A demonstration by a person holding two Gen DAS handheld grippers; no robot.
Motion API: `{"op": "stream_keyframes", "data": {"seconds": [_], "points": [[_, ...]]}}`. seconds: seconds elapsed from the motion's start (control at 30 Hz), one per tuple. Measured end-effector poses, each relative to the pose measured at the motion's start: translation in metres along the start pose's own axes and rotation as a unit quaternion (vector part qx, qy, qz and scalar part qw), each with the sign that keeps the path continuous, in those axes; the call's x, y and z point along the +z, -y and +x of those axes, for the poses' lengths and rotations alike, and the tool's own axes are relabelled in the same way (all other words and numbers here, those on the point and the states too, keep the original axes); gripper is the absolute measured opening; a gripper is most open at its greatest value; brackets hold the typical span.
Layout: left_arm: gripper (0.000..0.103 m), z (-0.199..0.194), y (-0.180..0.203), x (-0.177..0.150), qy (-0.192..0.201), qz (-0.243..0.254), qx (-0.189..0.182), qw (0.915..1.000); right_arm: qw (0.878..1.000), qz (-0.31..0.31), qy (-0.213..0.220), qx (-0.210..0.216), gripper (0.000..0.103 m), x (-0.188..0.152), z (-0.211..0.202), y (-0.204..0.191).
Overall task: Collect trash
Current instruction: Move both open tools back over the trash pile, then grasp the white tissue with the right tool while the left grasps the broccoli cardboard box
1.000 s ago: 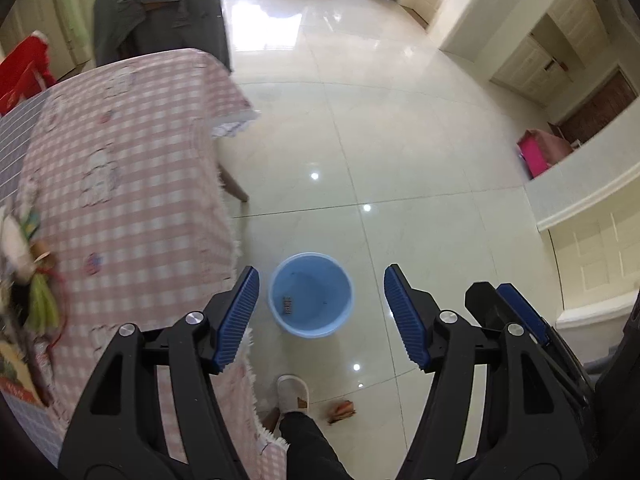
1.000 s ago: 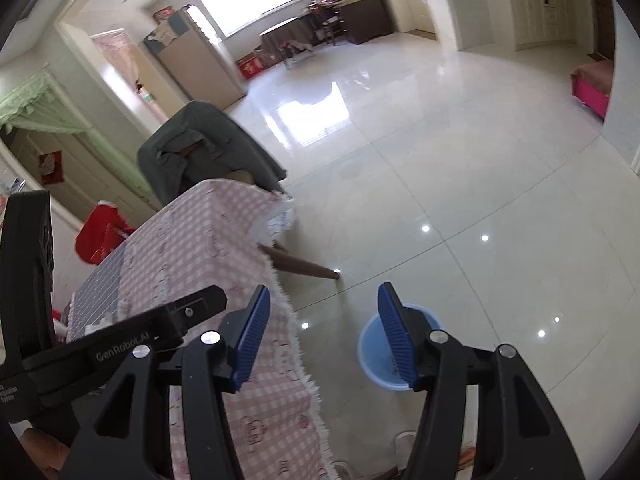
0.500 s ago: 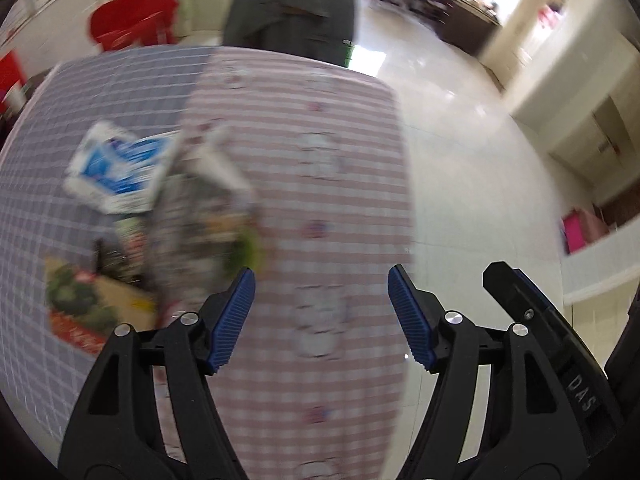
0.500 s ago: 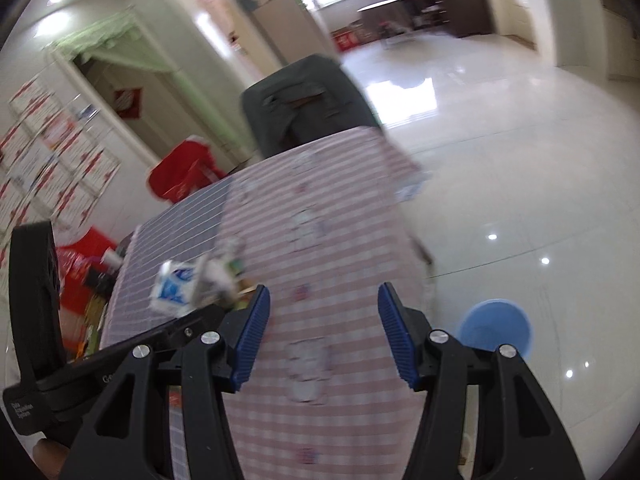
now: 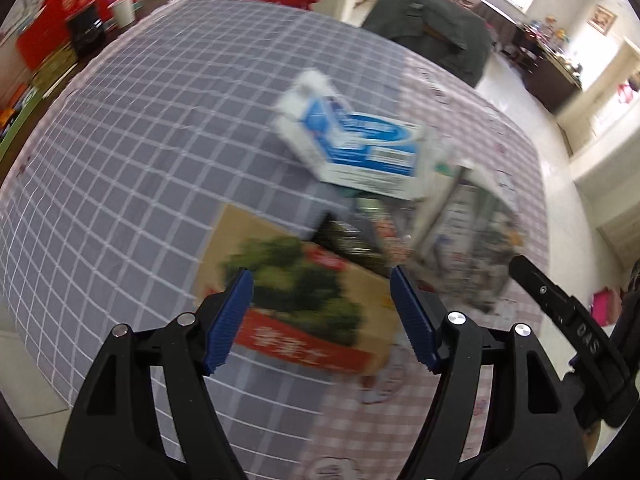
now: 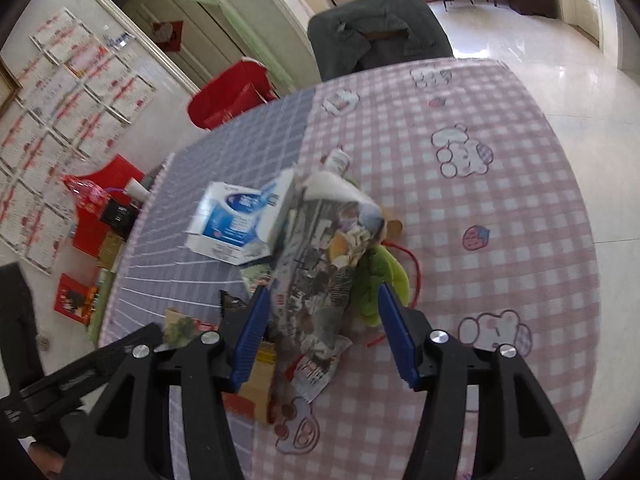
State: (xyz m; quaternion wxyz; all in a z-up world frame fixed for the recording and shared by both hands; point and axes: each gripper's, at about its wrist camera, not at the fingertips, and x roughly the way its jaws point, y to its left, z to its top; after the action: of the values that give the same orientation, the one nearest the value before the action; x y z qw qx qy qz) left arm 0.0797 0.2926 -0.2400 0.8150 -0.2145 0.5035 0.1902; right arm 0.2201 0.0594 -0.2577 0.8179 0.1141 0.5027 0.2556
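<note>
- Left black plastic two-finger gripper [image 5: 320, 316]: triangular cut-out arms, round silver screw heads behind the fingers, ribbed blue pads [image 5: 228, 322] on the inner faces.
- Right black plastic two-finger gripper [image 6: 320, 334]: same build, with silver screws and ribbed blue pads [image 6: 394, 338]; white lettering on its side bar, seen from the left camera.

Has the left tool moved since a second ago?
Yes. The left tool swung from over the floor bucket to above the table, now over the cardboard box.

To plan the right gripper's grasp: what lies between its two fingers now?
In the right wrist view, the open right gripper frames crumpled newspaper; a green scrap lies beside its right finger.
</note>
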Motion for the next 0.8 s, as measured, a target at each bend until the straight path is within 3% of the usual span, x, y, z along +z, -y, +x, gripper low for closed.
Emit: {"op": "stream_keyframes", "data": {"seconds": [0.13, 0.2, 0.3, 0.5, 0.67, 0.8], "points": [[0.071, 0.010, -0.031, -0.001, -0.004, -0.014, 0.004, 0.9999, 1.000, -0.004, 0.007, -0.017, 0.052, -0.002, 0.014, -0.003], [0.071, 0.018, -0.043, -0.002, -0.005, -0.014, 0.008, 0.9999, 0.999, -0.025, 0.015, -0.024, 0.029, 0.000, 0.015, -0.010], [0.071, 0.029, -0.056, -0.003, -0.009, -0.019, 0.012, 0.9997, 0.998, -0.051, 0.023, -0.026, 0.017, -0.001, 0.014, -0.021], [0.071, 0.040, -0.070, 0.002, 0.000, -0.023, -0.002, 0.9997, 0.991, -0.114, 0.057, -0.026, 0.009, -0.009, -0.005, -0.057], [0.070, 0.045, -0.068, 0.006, -0.002, -0.014, -0.015, 0.9998, 0.983, -0.173, 0.052, -0.024, 0.008, -0.021, -0.006, -0.090], [0.056, 0.049, -0.063, 0.003, -0.016, -0.008, -0.038, 0.9991, 0.979, -0.198, 0.036, -0.010, 0.008, -0.031, -0.001, -0.107]]}}
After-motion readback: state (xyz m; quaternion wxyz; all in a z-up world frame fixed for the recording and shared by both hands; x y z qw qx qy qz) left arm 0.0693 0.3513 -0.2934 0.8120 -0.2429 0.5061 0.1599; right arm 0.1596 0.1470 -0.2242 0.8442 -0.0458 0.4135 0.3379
